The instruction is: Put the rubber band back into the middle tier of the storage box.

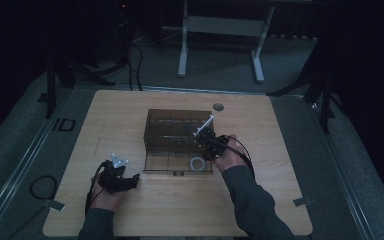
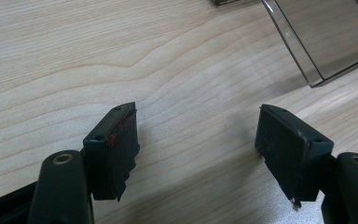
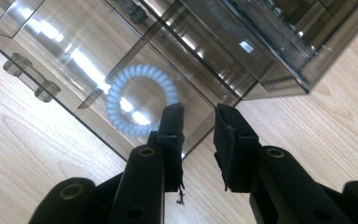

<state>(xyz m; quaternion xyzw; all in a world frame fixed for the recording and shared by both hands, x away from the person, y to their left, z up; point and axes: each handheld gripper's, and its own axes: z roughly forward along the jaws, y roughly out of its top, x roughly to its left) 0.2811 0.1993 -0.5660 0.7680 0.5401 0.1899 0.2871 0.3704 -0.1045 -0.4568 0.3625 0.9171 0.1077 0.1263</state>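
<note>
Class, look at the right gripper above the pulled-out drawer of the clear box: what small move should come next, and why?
Probably draw the right gripper back, clear of the drawer. Its jaws stand slightly apart with nothing between them, and the white coiled hair tie lies flat in the drawer's corner compartment, apparently already placed. The left gripper rests open over bare table.

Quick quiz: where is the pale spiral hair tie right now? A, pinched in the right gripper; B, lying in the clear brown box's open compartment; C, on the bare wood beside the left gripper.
B: the spiral hair tie lies inside the clear brown box, beyond the right gripper, whose jaws hold nothing.
</note>
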